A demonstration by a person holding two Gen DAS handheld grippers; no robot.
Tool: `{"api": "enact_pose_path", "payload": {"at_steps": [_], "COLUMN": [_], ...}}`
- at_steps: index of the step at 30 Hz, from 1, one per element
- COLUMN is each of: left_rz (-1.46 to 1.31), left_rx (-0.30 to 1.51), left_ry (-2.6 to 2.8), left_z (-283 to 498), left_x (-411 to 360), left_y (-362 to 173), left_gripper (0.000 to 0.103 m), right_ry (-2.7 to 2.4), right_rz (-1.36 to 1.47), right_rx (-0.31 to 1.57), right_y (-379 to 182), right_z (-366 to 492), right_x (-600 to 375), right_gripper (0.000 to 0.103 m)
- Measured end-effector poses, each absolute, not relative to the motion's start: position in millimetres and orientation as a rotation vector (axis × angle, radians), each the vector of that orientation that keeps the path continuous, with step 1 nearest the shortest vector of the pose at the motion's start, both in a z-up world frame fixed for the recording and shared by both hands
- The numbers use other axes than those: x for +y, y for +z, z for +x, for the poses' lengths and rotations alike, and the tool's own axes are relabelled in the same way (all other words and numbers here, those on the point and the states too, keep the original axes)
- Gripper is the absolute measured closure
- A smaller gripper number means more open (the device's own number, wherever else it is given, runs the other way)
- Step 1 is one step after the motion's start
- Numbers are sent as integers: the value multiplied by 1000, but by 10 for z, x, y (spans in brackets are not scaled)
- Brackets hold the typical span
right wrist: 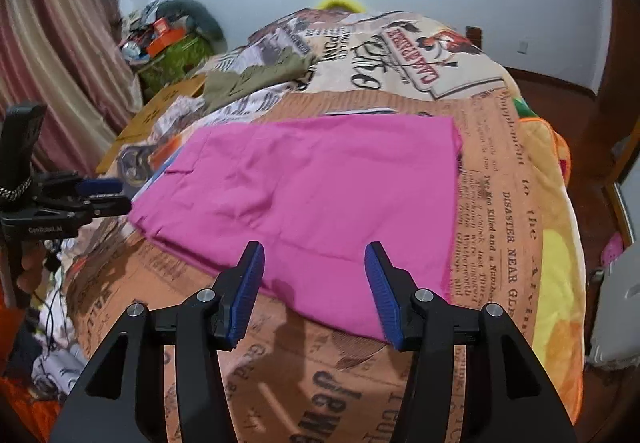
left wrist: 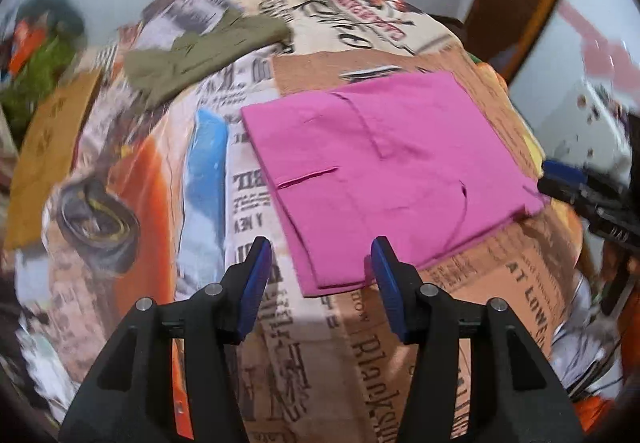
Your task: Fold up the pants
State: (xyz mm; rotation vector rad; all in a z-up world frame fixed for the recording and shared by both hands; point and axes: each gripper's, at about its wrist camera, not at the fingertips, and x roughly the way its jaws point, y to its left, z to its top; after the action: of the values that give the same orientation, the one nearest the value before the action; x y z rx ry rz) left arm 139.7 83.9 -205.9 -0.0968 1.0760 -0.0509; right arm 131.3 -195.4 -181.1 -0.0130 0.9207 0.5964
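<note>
Both the left gripper (left wrist: 320,263) and right gripper (right wrist: 314,267) hang with fingers wide, empty. Pink pants (right wrist: 312,195), folded flat, lie at twelve o'clock on the newsprint-patterned bed (right wrist: 500,211); olive garment (right wrist: 256,77) lies beyond at eleven.

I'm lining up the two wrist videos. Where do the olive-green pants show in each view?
Left wrist: olive-green pants lie upper left, beyond the pink pants.
Right wrist: olive-green pants lie upper centre-left, beyond the pink pants.
Shared landmark: the red banner print on the newspaper-print bedspread.
</note>
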Motion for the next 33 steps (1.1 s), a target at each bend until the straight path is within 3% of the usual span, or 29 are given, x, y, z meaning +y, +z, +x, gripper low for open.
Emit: {"api": "enact_pose_path", "payload": {"at_steps": [5,8,14,18,28,33], "left_rz": [-155,-142,-158,-97,-151,-142], "left_rx": [1087,1104,1111,1091,1047,1108], "left_ry": [-68,-84,-36,51,39,65], "left_z": [1406,1411,1449,1414,1422,1410], "left_x": [829,734,683,636,877,911], "left_y": [-2134,-2203,-2280,-2299,-2126,-2381], "left_gripper": [52,62,68,91,97,99], "right_ry": [516,495,496,493,474,433], "right_rz": [3,-19,3,33,22,22], "right_rx": [986,1039,1033,1032,1035,1045], "right_y": [-2025,-2199,-2313,-2334,-2331,-2366], "right_z": [1421,1427,1386,1377,1379,1402], "right_x": [-2034,-2064,-2136,-2149,-2165,-2309], "right_gripper": [55,55,55,55,55,55]}}
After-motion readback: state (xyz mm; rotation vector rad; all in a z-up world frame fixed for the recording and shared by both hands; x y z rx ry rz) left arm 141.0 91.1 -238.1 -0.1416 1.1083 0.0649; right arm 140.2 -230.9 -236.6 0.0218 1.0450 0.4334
